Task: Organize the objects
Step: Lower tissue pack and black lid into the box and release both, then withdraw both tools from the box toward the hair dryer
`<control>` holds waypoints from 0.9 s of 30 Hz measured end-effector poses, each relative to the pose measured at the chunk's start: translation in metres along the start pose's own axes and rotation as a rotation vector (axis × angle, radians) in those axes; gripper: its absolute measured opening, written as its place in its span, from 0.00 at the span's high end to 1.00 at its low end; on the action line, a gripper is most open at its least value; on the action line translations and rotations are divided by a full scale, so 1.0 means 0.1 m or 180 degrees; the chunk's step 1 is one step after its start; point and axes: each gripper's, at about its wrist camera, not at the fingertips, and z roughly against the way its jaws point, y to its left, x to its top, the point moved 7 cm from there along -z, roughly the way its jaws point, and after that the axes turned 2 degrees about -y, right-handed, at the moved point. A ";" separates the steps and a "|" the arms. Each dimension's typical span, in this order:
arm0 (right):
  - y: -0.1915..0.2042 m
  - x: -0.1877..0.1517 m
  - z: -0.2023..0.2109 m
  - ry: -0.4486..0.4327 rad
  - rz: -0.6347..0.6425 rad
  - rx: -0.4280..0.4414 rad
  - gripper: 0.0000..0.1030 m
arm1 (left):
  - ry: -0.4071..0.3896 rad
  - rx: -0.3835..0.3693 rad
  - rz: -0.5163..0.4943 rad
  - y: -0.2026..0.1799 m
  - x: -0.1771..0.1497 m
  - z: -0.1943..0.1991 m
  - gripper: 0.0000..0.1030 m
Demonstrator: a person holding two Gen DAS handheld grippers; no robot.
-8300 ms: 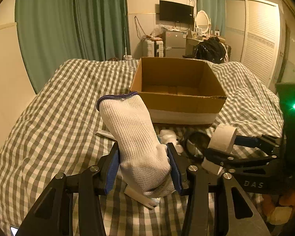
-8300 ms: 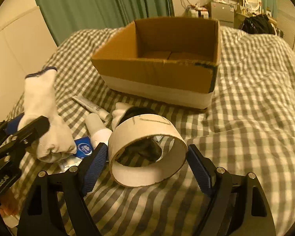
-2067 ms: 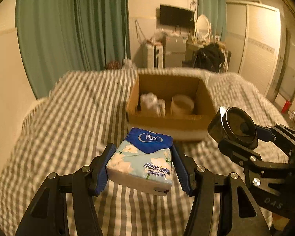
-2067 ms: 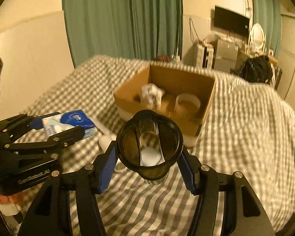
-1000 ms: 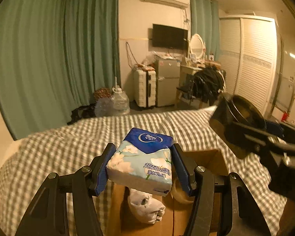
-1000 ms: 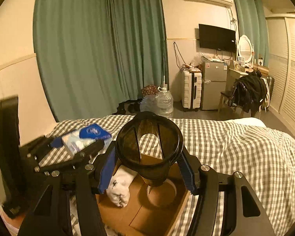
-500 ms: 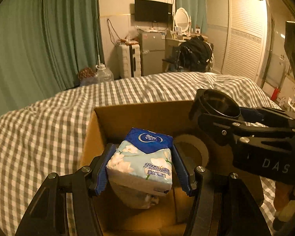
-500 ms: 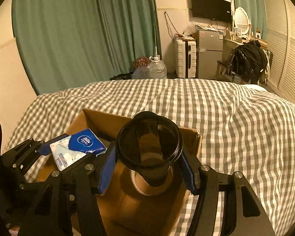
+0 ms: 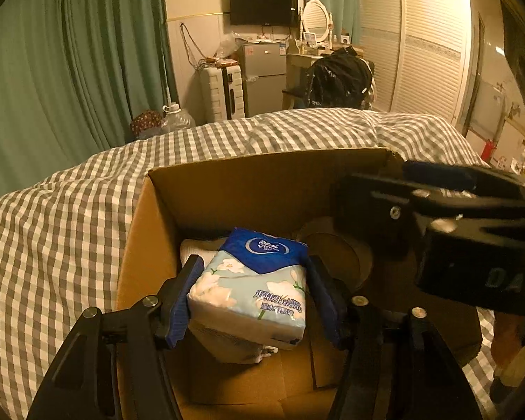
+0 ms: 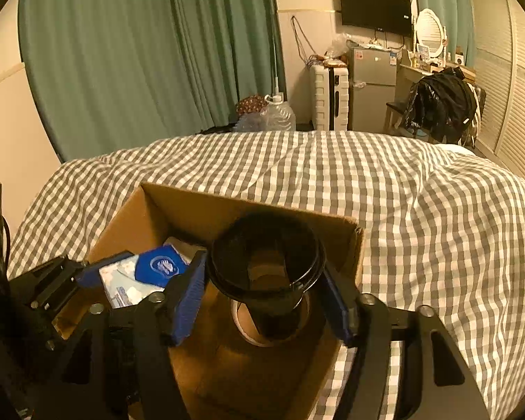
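My left gripper (image 9: 252, 290) is shut on a blue and white tissue pack (image 9: 252, 287) and holds it low inside the open cardboard box (image 9: 262, 178), over a white sock (image 9: 199, 246). My right gripper (image 10: 266, 290) is shut on a dark see-through cup (image 10: 267, 262) and holds it inside the box (image 10: 192, 206), above a tape roll (image 10: 248, 329) on the box floor. The tape roll (image 9: 336, 252) also shows in the left wrist view, partly hidden by the right gripper (image 9: 430, 217). The tissue pack (image 10: 140, 276) shows at left in the right wrist view.
The box stands on a bed with a grey and white checked cover (image 10: 420, 210). Green curtains (image 10: 140, 52), a white suitcase (image 10: 329, 98), a small fridge (image 10: 371, 87) and a chair with a black bag (image 10: 441, 105) stand beyond the bed.
Both grippers have moved down and forward into the box. The tissue pack now sits lower over the sock, and the cup is lower over the tape roll.
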 end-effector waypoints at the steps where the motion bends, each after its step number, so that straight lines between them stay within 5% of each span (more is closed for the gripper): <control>1: 0.00 0.01 0.02 -0.0034 -0.0008 -0.0010 0.26 | -0.0009 0.0009 -0.0010 0.00 -0.01 0.02 0.30; 3: 0.00 0.06 0.10 -0.0116 -0.0016 0.0002 0.26 | -0.0029 0.0058 0.0019 0.03 -0.01 0.10 0.15; 7: 0.00 0.12 0.26 -0.0239 -0.0008 -0.0021 0.22 | -0.0171 0.0136 0.0110 0.12 0.03 0.34 0.07; 14: 0.05 0.18 0.87 -0.0495 0.0047 -0.0086 0.14 | -0.0318 0.0449 0.0164 0.21 0.00 0.98 0.05; 27: 0.42 0.02 2.15 -0.0794 0.0230 -0.0132 0.12 | -0.0676 0.0675 0.0357 0.25 -0.17 2.27 0.02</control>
